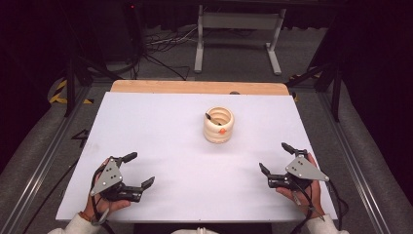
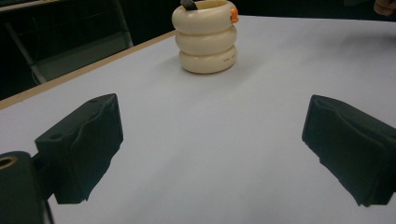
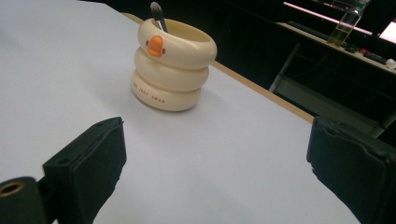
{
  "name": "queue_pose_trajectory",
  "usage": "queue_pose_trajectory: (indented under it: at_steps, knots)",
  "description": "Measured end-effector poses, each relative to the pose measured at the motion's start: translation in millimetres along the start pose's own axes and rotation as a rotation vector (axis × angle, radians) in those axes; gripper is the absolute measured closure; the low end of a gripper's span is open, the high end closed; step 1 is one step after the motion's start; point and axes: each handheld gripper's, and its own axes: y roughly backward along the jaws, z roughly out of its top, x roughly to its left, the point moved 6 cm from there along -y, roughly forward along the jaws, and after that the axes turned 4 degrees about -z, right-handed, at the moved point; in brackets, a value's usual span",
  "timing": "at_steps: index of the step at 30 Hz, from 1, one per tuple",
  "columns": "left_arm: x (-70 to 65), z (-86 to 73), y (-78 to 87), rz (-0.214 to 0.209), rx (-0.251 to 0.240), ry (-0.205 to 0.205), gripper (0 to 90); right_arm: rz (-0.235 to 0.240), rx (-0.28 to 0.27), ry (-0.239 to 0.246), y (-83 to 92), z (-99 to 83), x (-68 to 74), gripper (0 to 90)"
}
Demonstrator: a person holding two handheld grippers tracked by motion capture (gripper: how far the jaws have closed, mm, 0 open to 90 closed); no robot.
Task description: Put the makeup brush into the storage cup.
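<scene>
Cream ribbed holder (image 1: 218,125) shaped like three stacked rings, standing upright on the white tabletop (image 1: 160,131), past the middle toward the far edge and a little toward the right side. Orange duck bill (image 3: 155,46) on its top ring, turned toward the near right corner; small dark lettering on the bottom ring, too small to read with confidence. Dark-handled utensil (image 3: 158,15) leaning inside, just its tip poking over the rim; probably a brush or a pen, but impossible to tell which, the rest hidden in the holder. Left gripper (image 1: 136,170) near the near left corner, jaws spread wide, nothing between them. Right gripper (image 1: 276,158) near the near right corner, likewise spread wide and empty. Both well apart from the holder and aimed at it, each held low over the tabletop; contact with the surface not clear from above. Judged from this layout, work barely begun or at rest: holder untouched, utensil seated inside, no grasp made, the whole approach and pick left to do if the utensil or holder is the aim. Wooden strip (image 1: 195,87) along the far edge, a small dark object on it too tiny to name. Beyond the table, dim floor, cables and a metal frame, details lost in shadow.
</scene>
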Motion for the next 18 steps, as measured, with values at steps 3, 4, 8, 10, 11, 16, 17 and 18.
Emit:
queue_pose_trajectory:
  at_steps: [3,4,8,10,11,16,17,18]
  knots:
    - [0.2,0.1,-0.2,-0.002,0.004,0.0,6.0,-0.007,0.008,-0.008,2.5,-4.6,-1.7,5.7]
    - [0.3,0.1,-0.4,-0.001,0.004,0.001,6.0,-0.011,0.013,-0.009,3.7,-7.0,-2.1,6.0]
    - [0.3,0.2,-1.0,-0.004,0.004,0.001,6.0,-0.012,0.012,-0.013,8.2,-12.3,-2.6,6.0]
    - [0.2,0.3,-1.3,-0.004,0.004,0.0,6.0,-0.017,0.019,-0.013,9.1,-14.2,-3.1,6.0]
    - [0.2,0.5,-1.3,-0.004,0.003,-0.003,6.0,-0.028,0.02,-0.015,11.4,-16.7,-4.9,6.0]
    - [0.1,0.6,-1.1,-0.004,0.008,-0.004,6.0,-0.048,0.042,-0.03,17.6,-26.2,-8.9,5.9]
    - [0.2,0.6,-1.1,-0.001,0.005,-0.003,6.0,-0.052,0.045,-0.038,18.9,-28.6,-9.9,5.9]
    - [0.2,0.7,-0.9,-0.002,0.005,-0.004,6.0,-0.054,0.048,-0.046,20.1,-30.4,-10.5,5.9]
